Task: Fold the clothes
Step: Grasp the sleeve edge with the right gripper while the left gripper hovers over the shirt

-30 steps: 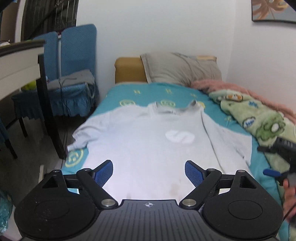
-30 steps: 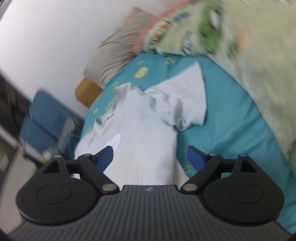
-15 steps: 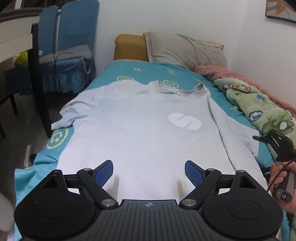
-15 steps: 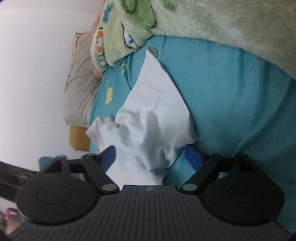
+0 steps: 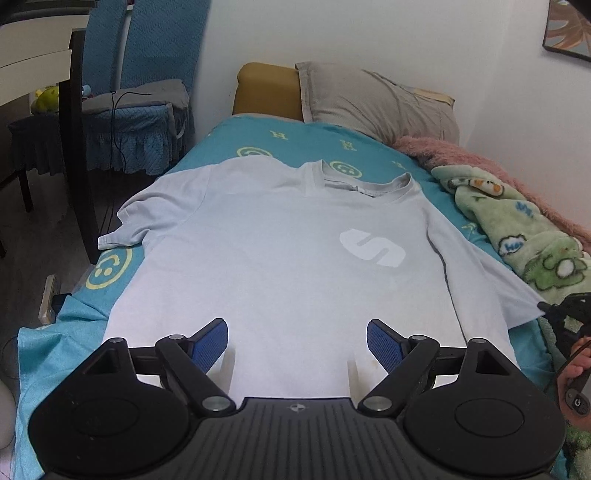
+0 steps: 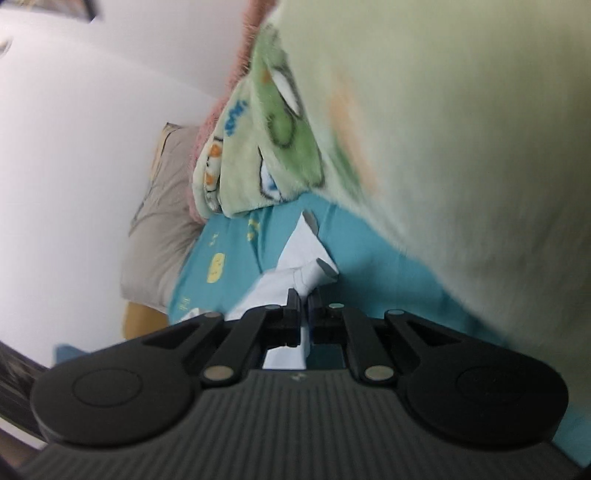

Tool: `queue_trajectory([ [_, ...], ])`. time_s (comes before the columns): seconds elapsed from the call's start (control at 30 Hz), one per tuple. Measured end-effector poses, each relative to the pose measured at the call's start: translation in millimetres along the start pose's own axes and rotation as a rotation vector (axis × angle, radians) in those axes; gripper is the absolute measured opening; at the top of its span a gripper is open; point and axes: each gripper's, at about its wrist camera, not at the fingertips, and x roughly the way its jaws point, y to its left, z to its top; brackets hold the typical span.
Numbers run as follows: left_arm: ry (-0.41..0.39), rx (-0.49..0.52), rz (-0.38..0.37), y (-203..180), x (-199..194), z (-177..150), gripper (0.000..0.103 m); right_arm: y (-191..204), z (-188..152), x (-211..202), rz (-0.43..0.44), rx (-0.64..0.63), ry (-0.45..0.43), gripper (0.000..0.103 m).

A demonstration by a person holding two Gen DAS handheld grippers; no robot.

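On teal bedsheet, flat T-shirt

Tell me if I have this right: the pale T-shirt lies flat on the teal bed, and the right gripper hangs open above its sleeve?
Not quite. The right gripper is shut on the sleeve of the T-shirt, as the right wrist view shows. The rest holds.

white wall, teal bed, blue chairs

Soft indoor light, one view sharp, one smeared

The left view is crisp, with the shirt washed pale by glare and lines bowed at the edges; the right view is tilted and the green blanket is blurred.
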Motion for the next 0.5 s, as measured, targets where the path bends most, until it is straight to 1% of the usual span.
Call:
queue_trajectory([
  [0.07, -0.006, -0.006, -0.002, 1, -2, 0, 0.084, -5, -4, 5, 0.003, 0.019, 0.045, 0.009],
  [0.13, -0.007, -0.011, -0.003, 1, -3, 0, 0.084, -11, -8, 9, 0.005, 0.039, 0.090, 0.012],
  [0.17, -0.007, -0.012, -0.004, 1, -3, 0, 0.084, -13, -10, 12, 0.006, 0.048, 0.113, 0.025],
  [0.2, -0.006, -0.013, -0.004, 2, -3, -1, 0.084, -13, -14, 15, 0.019, 0.050, 0.127, 0.055],
  [0.23, -0.005, -0.013, -0.004, 2, -3, -2, 0.084, -13, -19, 18, 0.033, 0.051, 0.140, 0.070],
  [0.27, -0.004, -0.013, -0.003, 3, -4, -3, 0.084, -13, -22, 21, 0.062, 0.060, 0.134, 0.083],
  [0.33, 0.000, -0.014, -0.002, 4, -4, -5, 0.084, -11, -25, 31, 0.101, 0.062, 0.128, 0.083],
  [0.4, 0.006, -0.020, -0.002, 6, -2, -6, 0.084, -8, -27, 40, 0.139, 0.049, 0.142, 0.082],
  [0.5, 0.012, -0.033, -0.002, 6, 3, -6, 0.084, -4, -29, 56, 0.167, 0.050, 0.124, 0.081],
])
